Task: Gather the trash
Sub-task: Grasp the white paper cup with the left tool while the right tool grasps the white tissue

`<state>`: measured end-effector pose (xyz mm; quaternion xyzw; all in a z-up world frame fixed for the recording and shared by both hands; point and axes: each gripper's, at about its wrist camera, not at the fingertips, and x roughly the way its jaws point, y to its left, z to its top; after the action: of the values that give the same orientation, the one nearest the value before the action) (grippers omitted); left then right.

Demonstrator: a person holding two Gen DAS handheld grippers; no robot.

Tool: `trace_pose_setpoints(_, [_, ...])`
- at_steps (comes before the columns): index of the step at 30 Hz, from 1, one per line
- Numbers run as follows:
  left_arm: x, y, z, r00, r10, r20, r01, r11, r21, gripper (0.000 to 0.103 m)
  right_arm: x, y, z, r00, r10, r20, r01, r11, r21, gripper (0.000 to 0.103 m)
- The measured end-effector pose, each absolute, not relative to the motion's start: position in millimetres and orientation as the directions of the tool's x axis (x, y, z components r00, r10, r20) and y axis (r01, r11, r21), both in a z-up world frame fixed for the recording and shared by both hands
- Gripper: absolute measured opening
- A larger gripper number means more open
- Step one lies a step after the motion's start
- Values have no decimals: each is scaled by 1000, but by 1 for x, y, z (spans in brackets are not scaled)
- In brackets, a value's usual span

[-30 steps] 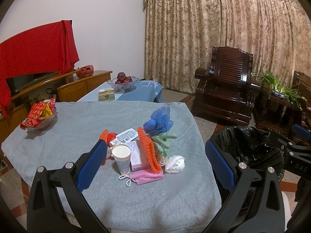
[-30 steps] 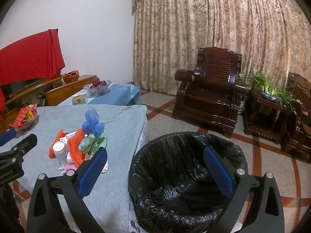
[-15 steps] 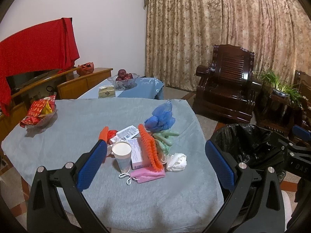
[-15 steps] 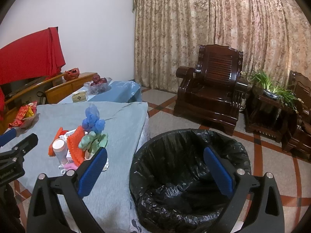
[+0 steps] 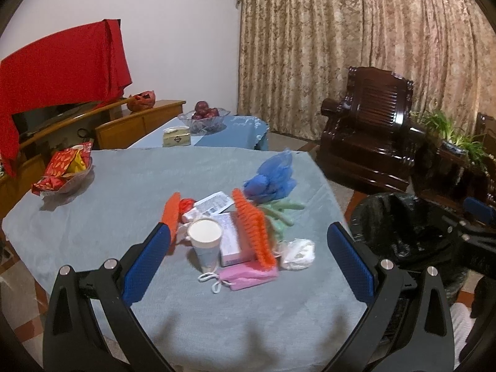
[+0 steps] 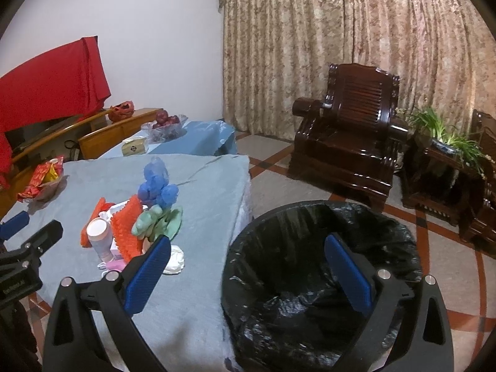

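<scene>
sitting in a loose heap at the centre of the left wrist frame, the trash covered a patch of the soft grey tablecloth (image 5: 102,204): a white paper cup (image 5: 205,241) standing upright, a pale pink box (image 5: 233,238) touching it, a ridged orange foam net (image 5: 253,228) leaning over the box, a flat pink face mask (image 5: 248,276) with white loops in front, a crumpled white tissue (image 5: 298,254) just right of it, pale green foam tubes (image 5: 280,212) and a wrinkled blue plastic bag (image 5: 272,179) behind. the left gripper (image 5: 248,259) hung over the table's near edge with its blue textured pads wide apart, gripping nothing. the right wrist frame alone showed the inside of the round bin (image 6: 319,266), lined with a glossy black bag, at lower centre beside the table; there the right gripper (image 6: 248,269) was also spread wide and empty above the bin's rim. only the left view showed the printed label (image 5: 214,202) lying flat among the heap.
</scene>
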<state>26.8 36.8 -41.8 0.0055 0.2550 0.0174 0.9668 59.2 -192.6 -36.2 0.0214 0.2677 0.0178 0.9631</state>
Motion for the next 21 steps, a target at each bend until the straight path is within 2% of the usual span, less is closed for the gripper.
trace_pose_setpoints(13, [67, 81, -83, 842, 154, -517, -130, 988, 83, 96, 112, -147, -76, 814, 119, -569, -125, 992, 29, 97])
trace_pose_setpoints(15, [76, 87, -91, 834, 167, -526, -142, 986, 89, 93, 120, -139, -82, 804, 137, -578, -146, 989, 31, 94])
trace_pose_setpoints(18, [90, 95, -106, 817, 165, -553, -142, 986, 85, 81, 136, -125, -98, 776, 161, -610, -179, 983, 32, 89])
trace_pose_setpoints(21, [100, 100, -116, 804, 154, -574, -140, 988, 69, 80, 147, -111, -111, 755, 180, -630, -204, 978, 34, 84])
